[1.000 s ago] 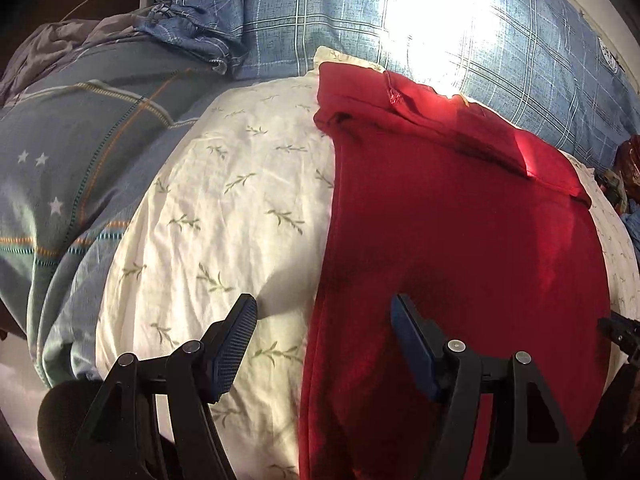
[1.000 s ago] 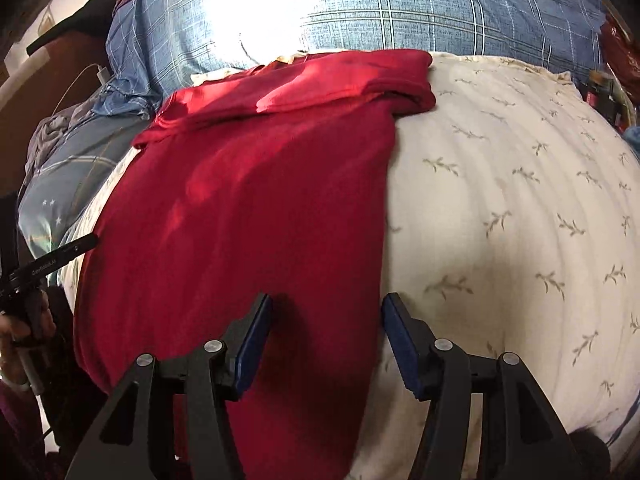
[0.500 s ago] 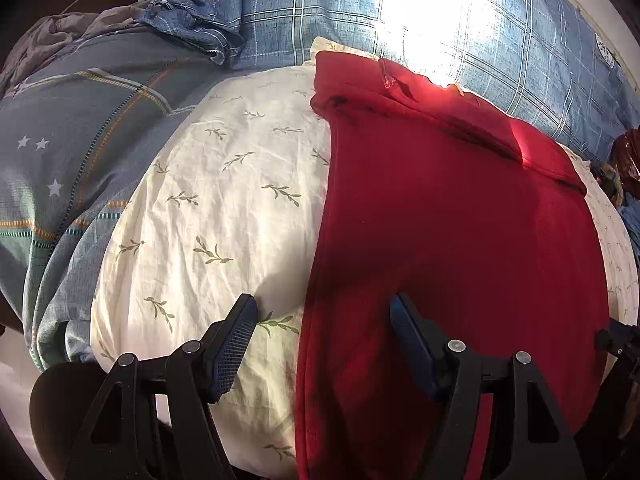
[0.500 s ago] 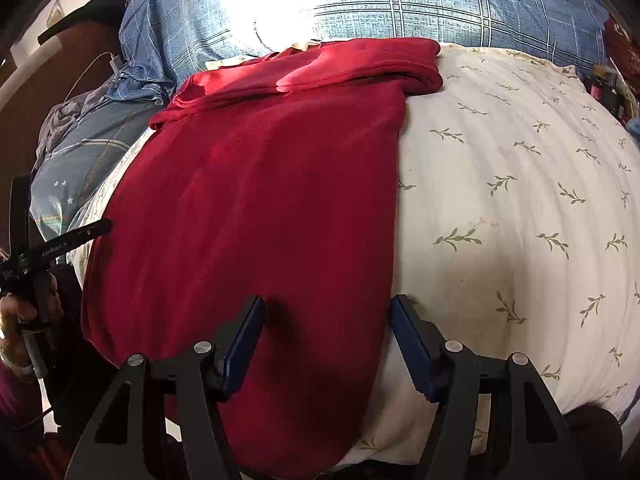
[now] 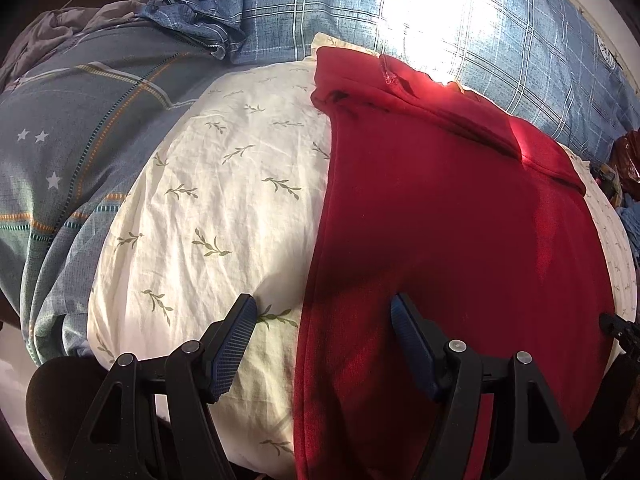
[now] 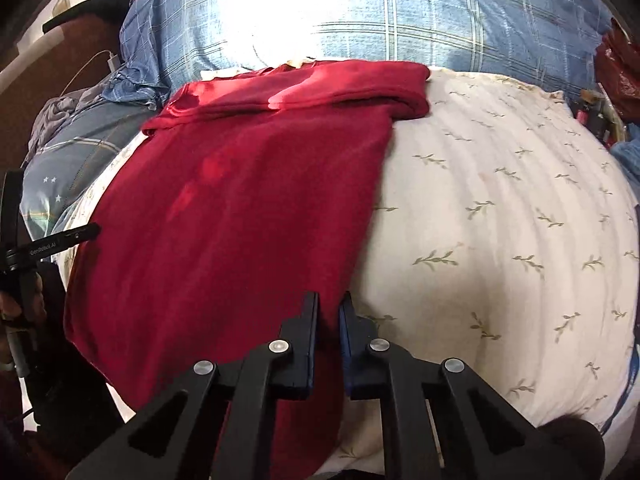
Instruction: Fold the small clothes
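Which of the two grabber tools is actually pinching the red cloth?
The right gripper: its jaws are shut on the red fleece garment's edge. The left gripper stands open.

The garment (image 5: 460, 240) is plain deep red. The pillow (image 5: 224, 208) is cream with green leaf sprigs. The bedding (image 6: 420, 20) is blue plaid.
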`<state>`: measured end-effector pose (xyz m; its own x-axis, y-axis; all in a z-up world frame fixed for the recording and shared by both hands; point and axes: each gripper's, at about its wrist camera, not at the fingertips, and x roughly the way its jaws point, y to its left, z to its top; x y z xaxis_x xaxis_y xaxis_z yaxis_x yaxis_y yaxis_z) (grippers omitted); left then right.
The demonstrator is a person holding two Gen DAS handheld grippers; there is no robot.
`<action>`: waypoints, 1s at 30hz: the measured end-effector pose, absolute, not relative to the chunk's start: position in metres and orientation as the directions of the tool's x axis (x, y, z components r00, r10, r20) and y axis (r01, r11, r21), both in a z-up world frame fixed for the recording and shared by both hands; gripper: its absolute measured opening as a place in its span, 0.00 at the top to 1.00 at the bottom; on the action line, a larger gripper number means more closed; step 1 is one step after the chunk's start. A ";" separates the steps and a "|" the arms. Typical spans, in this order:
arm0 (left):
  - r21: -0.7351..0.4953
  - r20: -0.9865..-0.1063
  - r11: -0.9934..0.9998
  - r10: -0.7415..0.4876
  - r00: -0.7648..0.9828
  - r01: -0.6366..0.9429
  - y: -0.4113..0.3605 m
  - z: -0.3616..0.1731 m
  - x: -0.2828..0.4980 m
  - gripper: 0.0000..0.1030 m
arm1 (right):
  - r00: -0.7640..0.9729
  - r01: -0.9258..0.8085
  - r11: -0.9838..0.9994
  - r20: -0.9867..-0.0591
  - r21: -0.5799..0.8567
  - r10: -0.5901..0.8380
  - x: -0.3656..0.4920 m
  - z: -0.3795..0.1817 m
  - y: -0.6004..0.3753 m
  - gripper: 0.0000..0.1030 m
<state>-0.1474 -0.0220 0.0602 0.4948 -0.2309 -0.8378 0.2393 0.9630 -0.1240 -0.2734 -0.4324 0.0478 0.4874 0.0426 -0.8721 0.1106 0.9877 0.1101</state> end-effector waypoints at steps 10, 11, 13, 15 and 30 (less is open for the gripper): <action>-0.169 -0.854 0.949 -0.276 0.442 0.268 -0.006 0.064 -0.167 0.33 | 0.443 0.133 0.948 -0.873 0.291 0.206 -0.287 0.045 -0.454 0.73; -0.173 -0.857 0.946 -0.281 0.431 0.273 -0.004 0.063 -0.170 0.33 | 0.424 0.133 0.941 -0.876 0.310 0.229 -0.290 0.043 -0.456 0.62; -0.187 -0.864 0.942 -0.292 0.409 0.279 0.000 0.061 -0.175 0.33 | 0.390 0.135 0.922 -0.875 0.364 0.289 -0.299 0.037 -0.460 0.61; -0.203 -0.870 0.938 -0.304 0.389 0.280 0.002 0.058 -0.179 0.33 | 0.366 0.127 0.898 -0.861 0.421 0.352 -0.307 0.032 -0.460 0.61; -0.203 -0.899 0.906 -0.323 0.297 0.371 -0.009 0.049 -0.189 0.34 | 0.263 0.003 0.840 -0.810 0.543 0.524 -0.319 0.015 -0.429 0.60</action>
<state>-0.1886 -0.0090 0.0493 0.2968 -0.3225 -0.8988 0.3712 0.9062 -0.2026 -0.3190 -0.4293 0.0149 0.2627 0.5235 -0.8105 0.0028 0.8396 0.5432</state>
